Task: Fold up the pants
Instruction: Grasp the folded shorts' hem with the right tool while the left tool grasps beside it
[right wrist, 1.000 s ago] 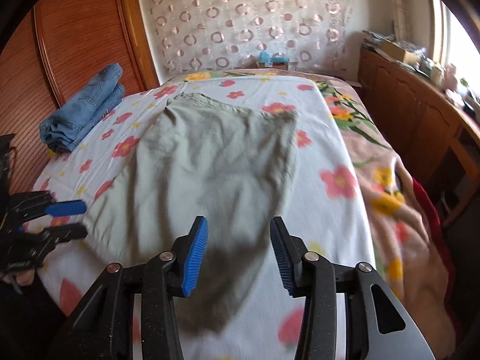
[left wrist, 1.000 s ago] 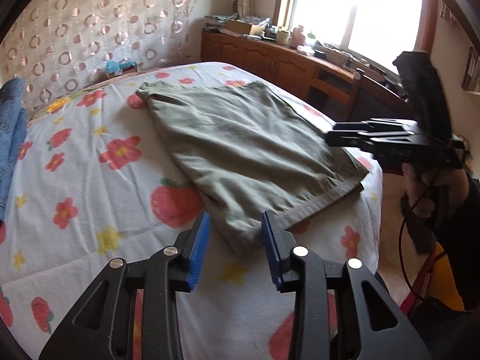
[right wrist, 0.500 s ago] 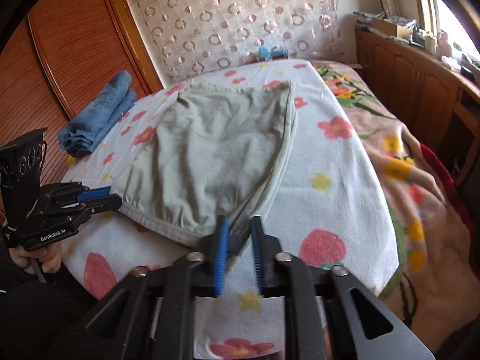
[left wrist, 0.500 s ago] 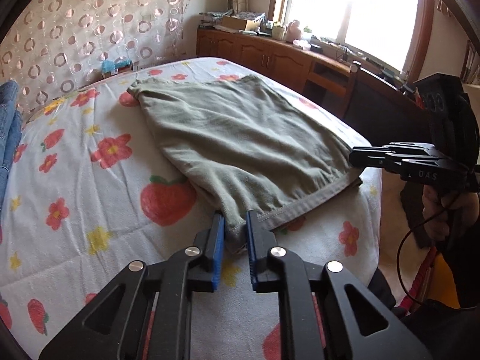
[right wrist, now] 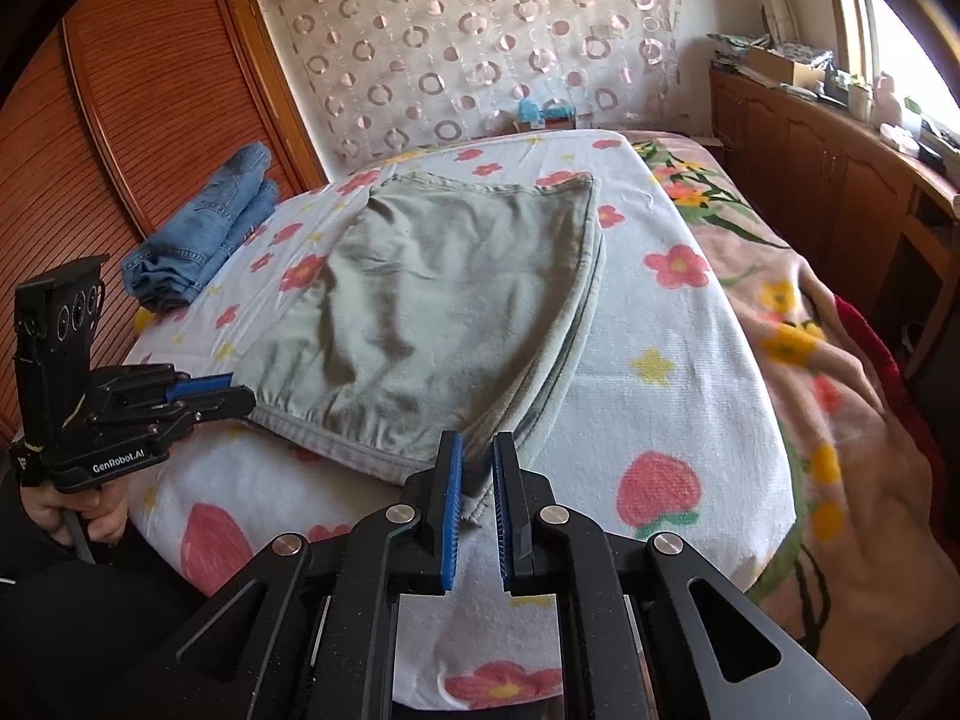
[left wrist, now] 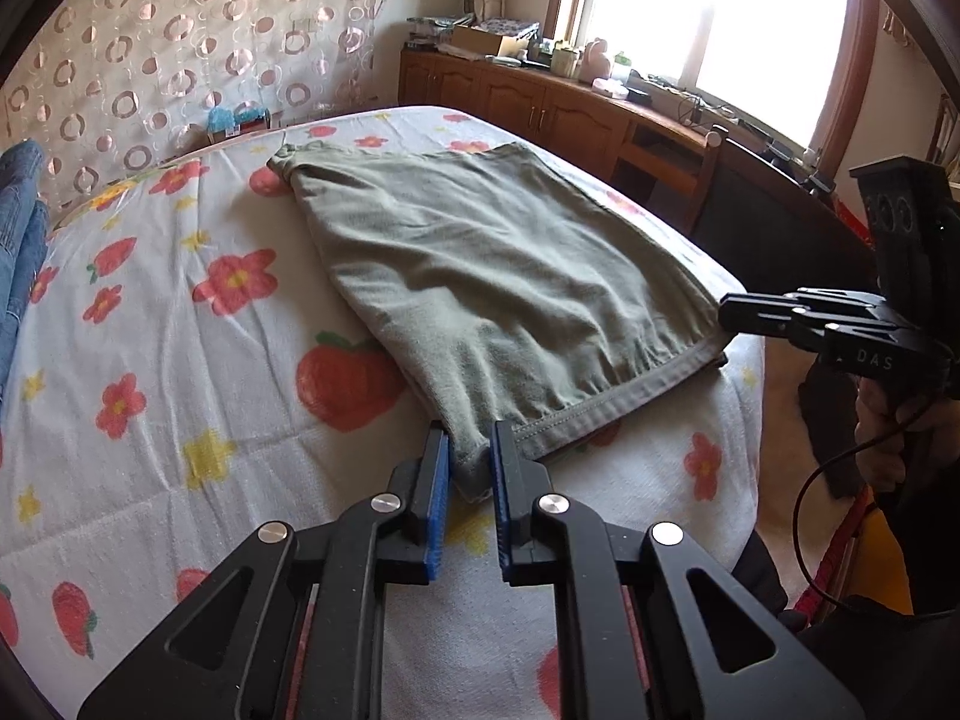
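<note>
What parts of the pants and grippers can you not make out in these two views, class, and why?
- Left wrist view: the right gripper fingertips' hold on the green pants is edge-on, unclear.
- Right wrist view: the left gripper shows sideways.
- Either view: the pants' lower layers, covered by the top layer.
- The folded jeans, cut off by the left view's edge.

Black angular left gripper [left wrist: 470,450] and right gripper [right wrist: 477,461]; blue ribbed fingers [left wrist: 440,498]; silver screws; white "GenRobot.AI" lettering; black cable.

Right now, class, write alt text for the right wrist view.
The right claw grips a waistband corner of olive pants lying on a floral bedspread. At left, the left claw holds the other corner; folded jeans lie beyond.
</note>
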### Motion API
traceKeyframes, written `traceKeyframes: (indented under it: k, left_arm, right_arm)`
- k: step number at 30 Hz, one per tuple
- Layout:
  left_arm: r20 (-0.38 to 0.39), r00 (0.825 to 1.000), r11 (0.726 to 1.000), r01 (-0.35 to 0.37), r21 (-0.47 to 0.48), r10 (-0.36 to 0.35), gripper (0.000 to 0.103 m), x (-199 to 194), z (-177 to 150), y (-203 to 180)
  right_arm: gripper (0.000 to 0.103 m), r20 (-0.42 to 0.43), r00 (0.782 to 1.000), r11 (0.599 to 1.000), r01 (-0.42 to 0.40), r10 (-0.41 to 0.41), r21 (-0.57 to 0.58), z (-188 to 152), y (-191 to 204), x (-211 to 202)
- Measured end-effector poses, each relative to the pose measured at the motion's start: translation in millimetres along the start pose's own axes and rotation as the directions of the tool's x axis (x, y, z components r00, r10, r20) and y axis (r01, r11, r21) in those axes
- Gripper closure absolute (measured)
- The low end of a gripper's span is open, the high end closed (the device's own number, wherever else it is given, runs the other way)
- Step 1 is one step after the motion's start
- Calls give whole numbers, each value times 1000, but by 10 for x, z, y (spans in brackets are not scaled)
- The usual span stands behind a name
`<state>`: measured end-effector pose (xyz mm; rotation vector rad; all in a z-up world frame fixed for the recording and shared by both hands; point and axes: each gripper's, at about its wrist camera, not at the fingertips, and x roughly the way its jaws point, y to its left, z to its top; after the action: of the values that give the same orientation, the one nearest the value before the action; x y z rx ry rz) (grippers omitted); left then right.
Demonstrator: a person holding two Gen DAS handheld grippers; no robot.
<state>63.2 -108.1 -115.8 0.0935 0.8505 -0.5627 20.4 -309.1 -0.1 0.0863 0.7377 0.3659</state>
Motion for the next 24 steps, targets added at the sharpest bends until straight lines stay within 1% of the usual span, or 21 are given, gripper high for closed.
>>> traceKeyframes:
  k: [1,3,6,9,11,13,15,20,24]
  left_arm:
    - [2,1000,1000,1,-2,-1,89,0,-6,5]
    - [5,1000,1000,4,-7,-4,89,-2,-15,11]
    - [9,1000,1000,9,-11,-9,89,-4,-27,23]
    - [11,1000,1000,12,-13,-12,89,-5,-32,27]
    - [11,1000,1000,12,-14,-11,89,-6,-32,27]
    - [14,1000,1000,11,-16,-11,89,-9,-38,28]
    - [19,1000,1000,12,-23,-12,89,-11,-47,27]
    - [22,1000,1000,14,-26,-13,89,-18,-60,22]
    - [22,1000,1000,12,-25,-12,88,-18,-60,23]
  right_arm:
    - [85,3,1000,1000,6,-6,-5,10,20,0]
    - [75,5,999,999,41,-41,-17,16,40,26]
    - [74,-2,999,999,53,-53,-5,18,43,91]
    - [69,-18,998,998,68,-68,-3,-12,46,158]
    - [68,-28,997,998,67,-67,3,-14,49,198]
    - [65,-22,997,998,70,-70,-2,-4,66,205]
    - [63,-26,997,997,74,-74,-11,7,90,224]
    - [63,-37,997,997,67,-68,-49,14,155,259]
    - [64,-33,997,997,64,-65,-45,4,159,275]
